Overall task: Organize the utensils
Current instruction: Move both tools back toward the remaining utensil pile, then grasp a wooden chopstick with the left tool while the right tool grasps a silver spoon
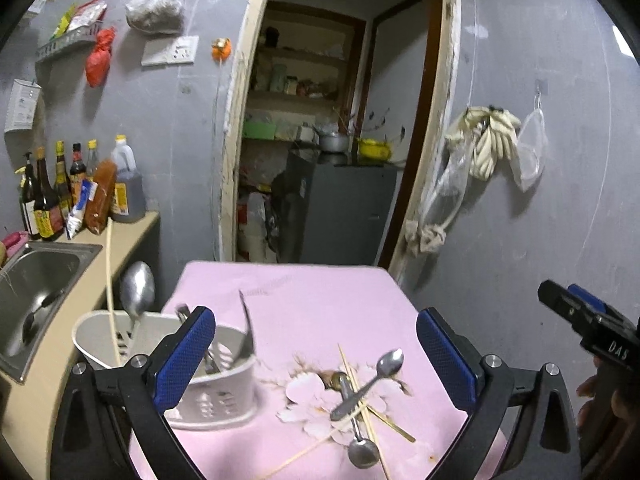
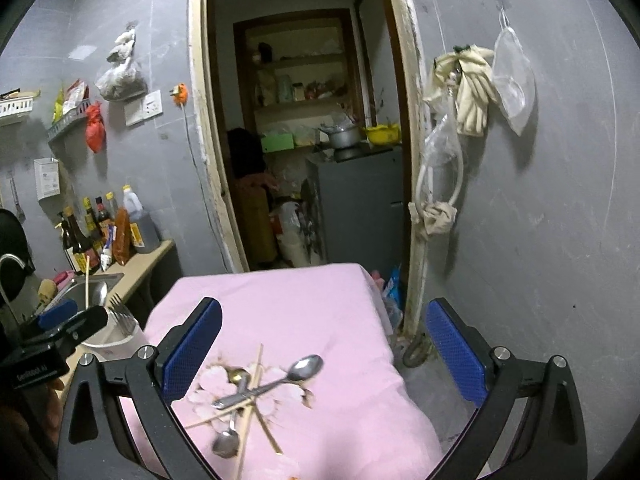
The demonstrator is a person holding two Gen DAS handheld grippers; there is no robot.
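- Steel sink (image 1: 36, 280) at far left, set in the counter, with one dark spoon (image 1: 38, 314) lying inside.
- White slotted caddy (image 1: 216, 396) on the left edge of the pink cloth (image 1: 320, 304), holding a large ladle (image 1: 138, 292), forks (image 2: 122, 318) and a pale chopstick (image 1: 110, 280), all upright.
- Left gripper (image 1: 312, 356): jaws spread wide, empty, above the cloth.
- Right gripper (image 2: 324, 356): jaws likewise wide, nothing held.
- Loose spoons (image 1: 370, 376) and chopsticks (image 1: 360, 392) crossed in a heap on the cloth's flower print, right of the caddy.

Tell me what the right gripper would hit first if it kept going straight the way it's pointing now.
Probably the loose pile of metal spoons and wooden chopsticks on the pink flowered tablecloth. The open right gripper is angled down at that pile with nothing in between, though depth is hard to judge.
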